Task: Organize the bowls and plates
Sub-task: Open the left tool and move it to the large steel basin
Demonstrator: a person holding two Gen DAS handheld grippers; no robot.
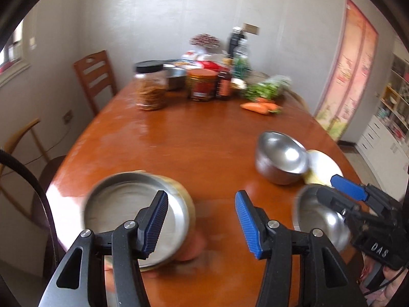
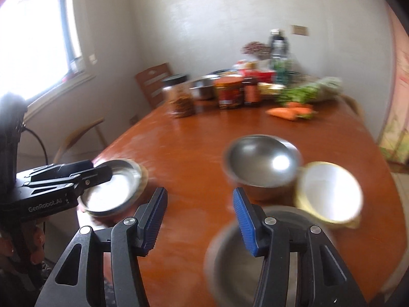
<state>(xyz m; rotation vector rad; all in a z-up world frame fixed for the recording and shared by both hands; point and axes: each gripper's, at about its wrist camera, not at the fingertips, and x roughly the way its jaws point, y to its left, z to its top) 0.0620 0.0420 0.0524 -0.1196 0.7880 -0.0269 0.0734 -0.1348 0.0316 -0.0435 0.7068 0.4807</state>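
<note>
A: So, left gripper (image 1: 202, 222) — jaws apart, nothing between the blue pads, just bare table (image 1: 179, 138) behind the gap. It hangs over the near edge, w/ the steel plate (image 1: 122, 199) under its left finger. That plate sits on a yellowish plate (image 1: 188, 199) whose rim peeks out at the right.

B: And the right gripper (image 2: 199, 220)?

A: Same, jaws parted and empty. A steel bowl (image 2: 230, 263) lies right under its right finger, near edge. Beyond that, a second steel bowl (image 2: 260, 163) stands upright, and a white bowl w/ yellow rim (image 2: 329, 192) leans tilted against it, touching its side.

B: So plates on the left, bowls on the right. What's the step?

A: My guess: bowls need nesting next, or the stacks squaring up. Can't tell which from this; both views are blurry.

B: How to do it well?

A: Go for the tilted white bowl first, imo. Pinch its rim, one pad inside and one outside, and lift straight up before moving it sideways so it doesn't drag the steel one. Steel rims are slick, so close firmly and keep the bowl level.

B: Risks?

A: The near bowl and the plates are close to the table edge, so nudging them could push them off. Keep clear of the jars (image 1: 150, 87) and carrots (image 1: 260, 106) at the far end; they're well apart anyway.
</note>
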